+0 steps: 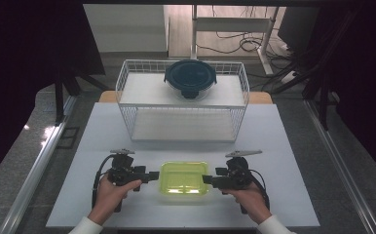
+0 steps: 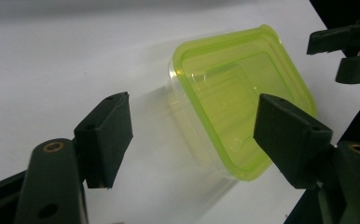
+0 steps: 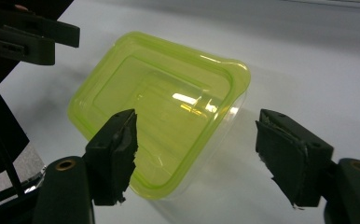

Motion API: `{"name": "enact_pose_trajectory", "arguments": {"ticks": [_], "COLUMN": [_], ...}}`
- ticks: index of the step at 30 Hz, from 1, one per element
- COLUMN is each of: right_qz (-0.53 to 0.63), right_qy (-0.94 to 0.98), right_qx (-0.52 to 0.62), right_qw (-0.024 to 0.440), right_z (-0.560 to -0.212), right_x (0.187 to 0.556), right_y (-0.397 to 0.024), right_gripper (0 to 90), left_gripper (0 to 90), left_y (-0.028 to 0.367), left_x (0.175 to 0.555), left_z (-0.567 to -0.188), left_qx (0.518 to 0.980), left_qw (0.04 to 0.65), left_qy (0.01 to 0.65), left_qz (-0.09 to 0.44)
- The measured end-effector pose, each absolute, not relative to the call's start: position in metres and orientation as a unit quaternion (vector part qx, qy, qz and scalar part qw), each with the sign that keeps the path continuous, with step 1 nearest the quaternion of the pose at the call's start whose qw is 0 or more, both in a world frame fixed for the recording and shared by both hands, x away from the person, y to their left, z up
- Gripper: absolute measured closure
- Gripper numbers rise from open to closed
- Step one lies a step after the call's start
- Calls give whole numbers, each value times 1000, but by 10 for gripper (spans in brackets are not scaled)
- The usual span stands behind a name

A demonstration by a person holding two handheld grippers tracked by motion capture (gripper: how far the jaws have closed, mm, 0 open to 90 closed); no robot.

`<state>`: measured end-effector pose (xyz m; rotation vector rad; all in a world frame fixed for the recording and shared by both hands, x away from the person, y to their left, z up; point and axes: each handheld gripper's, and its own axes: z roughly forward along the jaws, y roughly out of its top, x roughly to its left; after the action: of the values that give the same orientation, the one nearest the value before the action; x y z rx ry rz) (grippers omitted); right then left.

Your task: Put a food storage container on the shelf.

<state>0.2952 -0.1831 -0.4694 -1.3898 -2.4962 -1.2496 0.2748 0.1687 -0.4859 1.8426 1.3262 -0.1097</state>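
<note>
- Yellow-green lid on a clear plastic container (image 1: 184, 178), sitting on the white table (image 1: 283, 161) near the front edge, centre, between the two grippers.
- Left gripper (image 1: 153, 176): held level, pointing right at the container's left side. Jaws apart, nothing between the pads; in the left gripper view the container (image 2: 243, 100) lies just ahead, its near corner in line w/ the gap, no contact seen.
- Right gripper (image 1: 206, 179): held level, pointing left at the container's right side. Jaws apart, not clamping; in the right gripper view one corner of the container (image 3: 159, 109) sits in the gap, pads on either side of it, not pressing.
- Each gripper view also catches the other gripper's jaws across the container.
- Behind, well apart: white wire rack (image 1: 182, 100) w/ a round dark-lidded container (image 1: 190, 77) on its top shelf.
</note>
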Motion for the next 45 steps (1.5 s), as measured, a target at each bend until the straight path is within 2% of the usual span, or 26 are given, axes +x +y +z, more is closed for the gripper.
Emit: {"name": "enact_pose_trajectory", "arguments": {"ticks": [21, 31, 36, 39, 45], "right_qz": [-395, -406, -410, -404, -407], "right_qy": [-773, -749, -737, -737, -727], "right_qx": [-492, -509, -516, -521, -532], "right_qw": [68, 122, 152, 147, 150], "right_z": [-492, -504, -508, -509, -507], "right_x": [310, 315, 316, 316, 315], "right_y": [-182, -186, -188, -188, -191], "right_gripper": [447, 545, 623, 689, 722], "left_gripper": [404, 517, 624, 686, 758], "left_y": [162, 161, 161, 159, 158], "left_x": [285, 286, 287, 287, 286], "left_z": [-510, -521, -525, -528, -526], "left_qx": [691, 670, 659, 654, 655], "left_qw": [448, 457, 458, 457, 455], "left_qy": [552, 555, 560, 563, 565], "left_qz": [-133, -187, -205, -215, -211]}}
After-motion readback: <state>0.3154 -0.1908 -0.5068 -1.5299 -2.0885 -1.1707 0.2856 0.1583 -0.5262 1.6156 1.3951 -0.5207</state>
